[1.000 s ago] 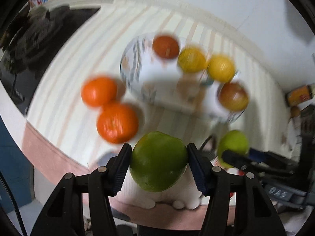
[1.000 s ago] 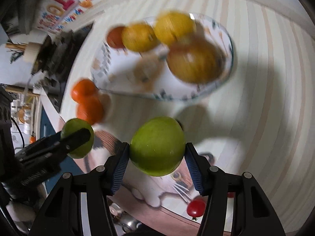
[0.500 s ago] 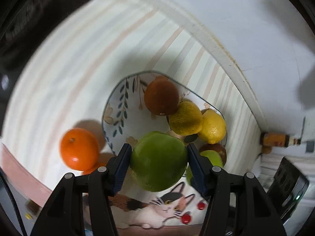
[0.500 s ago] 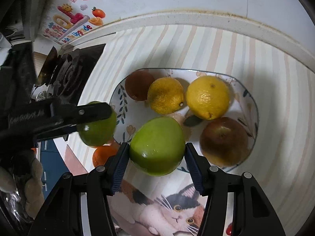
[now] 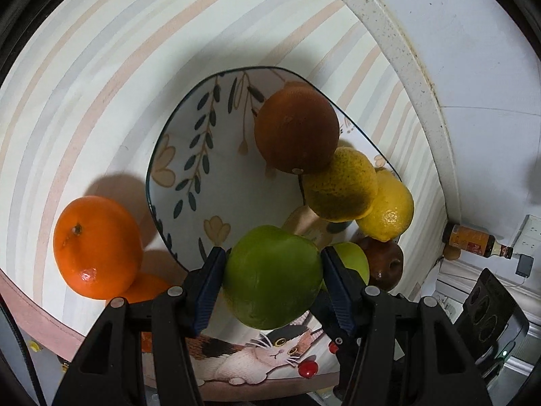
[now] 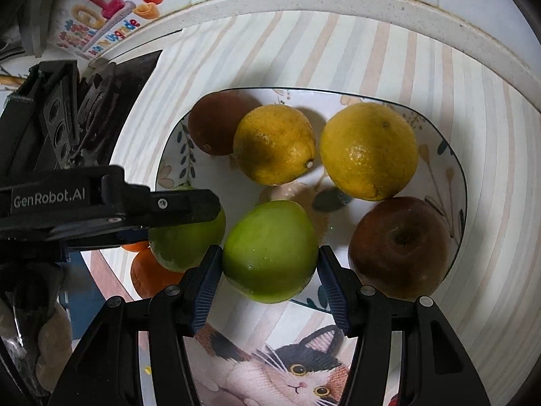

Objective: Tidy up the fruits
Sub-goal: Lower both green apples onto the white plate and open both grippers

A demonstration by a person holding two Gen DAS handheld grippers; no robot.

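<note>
wrist views, close above — shared plate (image 5: pixel 175 155)

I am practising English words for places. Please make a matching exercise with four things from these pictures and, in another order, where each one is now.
Things:
1. lemon
2. tangerine
3. green apple
4. brown bottle

Places:
a. on the striped cloth, outside the plate
b. lying on its side by the wall
c. between the fingers of the right gripper
d. in the plate, next to a yellow-orange citrus fruit

Pairs: 1-d, 2-a, 3-c, 4-b
</note>
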